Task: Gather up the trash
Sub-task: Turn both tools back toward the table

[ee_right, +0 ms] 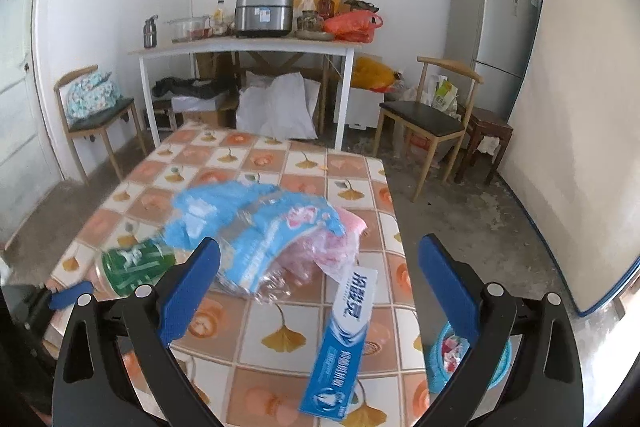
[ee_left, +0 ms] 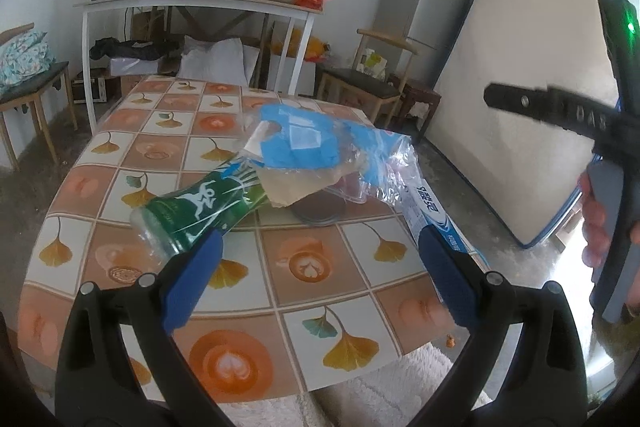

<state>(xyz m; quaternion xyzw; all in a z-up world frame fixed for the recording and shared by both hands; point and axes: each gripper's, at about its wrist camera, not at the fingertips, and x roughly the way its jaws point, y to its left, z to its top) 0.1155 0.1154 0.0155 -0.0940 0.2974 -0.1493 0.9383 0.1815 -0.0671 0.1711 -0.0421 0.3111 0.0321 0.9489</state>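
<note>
Both tongs stood apart, clamping nothing. The trash pile (ee_left: 304, 163) lay on the table (ee_left: 168, 131) just beyond the left tongs (ee_left: 320, 247), left of the right tongs (ee_right: 320, 259).

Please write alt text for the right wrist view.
The open right tool hovers over a tiled table holding a crumpled blue plastic bag, a green bottle and a blue toothpaste box.

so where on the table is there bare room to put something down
The far end of the table, toward the white sack, is bare, and so is the near left corner. The middle is crowded: green bottle, blue plastic bag and toothpaste box toward the right edge.
</note>
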